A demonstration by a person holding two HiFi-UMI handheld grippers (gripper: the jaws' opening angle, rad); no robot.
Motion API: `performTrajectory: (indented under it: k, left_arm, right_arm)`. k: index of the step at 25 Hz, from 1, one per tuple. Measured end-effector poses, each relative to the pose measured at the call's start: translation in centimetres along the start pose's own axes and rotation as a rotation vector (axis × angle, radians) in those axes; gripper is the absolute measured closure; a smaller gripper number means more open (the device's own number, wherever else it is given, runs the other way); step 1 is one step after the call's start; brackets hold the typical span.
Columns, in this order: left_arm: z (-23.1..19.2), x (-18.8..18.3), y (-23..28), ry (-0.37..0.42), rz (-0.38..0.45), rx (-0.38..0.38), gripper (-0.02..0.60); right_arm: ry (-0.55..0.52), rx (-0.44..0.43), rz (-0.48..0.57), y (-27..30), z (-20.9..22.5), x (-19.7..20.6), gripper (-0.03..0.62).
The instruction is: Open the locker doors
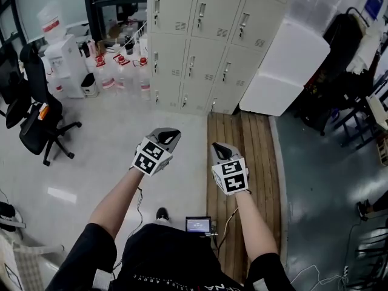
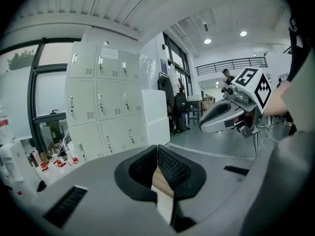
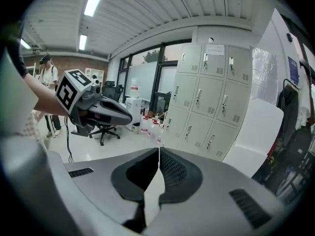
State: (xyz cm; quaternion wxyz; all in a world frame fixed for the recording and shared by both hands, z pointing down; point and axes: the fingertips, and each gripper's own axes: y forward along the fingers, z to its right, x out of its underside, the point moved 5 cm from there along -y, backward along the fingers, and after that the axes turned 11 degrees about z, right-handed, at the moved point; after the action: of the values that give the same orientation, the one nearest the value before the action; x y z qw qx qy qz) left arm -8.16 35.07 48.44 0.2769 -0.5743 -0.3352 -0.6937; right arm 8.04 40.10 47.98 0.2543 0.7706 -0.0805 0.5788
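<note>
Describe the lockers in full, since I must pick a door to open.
The lockers form one cream cabinet, metal by its look, three columns by three rows. Every door is shut. Each has an upright silver handle near its left edge and a slotted vent lower down. A paper label sits on the top middle door. It stands upright on the pale floor, a white block close at its right, water bottles at its left. Nothing touches its doors.
</note>
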Motion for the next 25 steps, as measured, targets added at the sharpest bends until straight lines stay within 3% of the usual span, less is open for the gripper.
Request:
performTrajectory:
  k: [7, 13, 18, 25]
  left_arm:
    - [-9.8, 0.6, 3.2, 0.011, 0.002, 0.008, 0.561]
    - [-15.0, 1.4, 6.4, -0.006, -0.007, 0.010, 0.561]
    - [-18.3, 2.6, 10.5, -0.025, -0.009, 0.008, 0.561]
    - [-25.6, 2.7, 18.9, -0.039, -0.013, -0.055, 0.561]
  right_arm:
    - [-0.002, 0.019, -0.013, 9.6, 1.0, -2.4, 0.562]
    - [0.006, 0.017, -0.053, 15.2, 2.9, -2.4, 0.562]
    - [0.016, 0.004, -0.052, 20.2, 6.3, -2.5, 0.562]
    - [0.002, -0.049, -0.033, 30.2, 13.7, -3.6, 0.562]
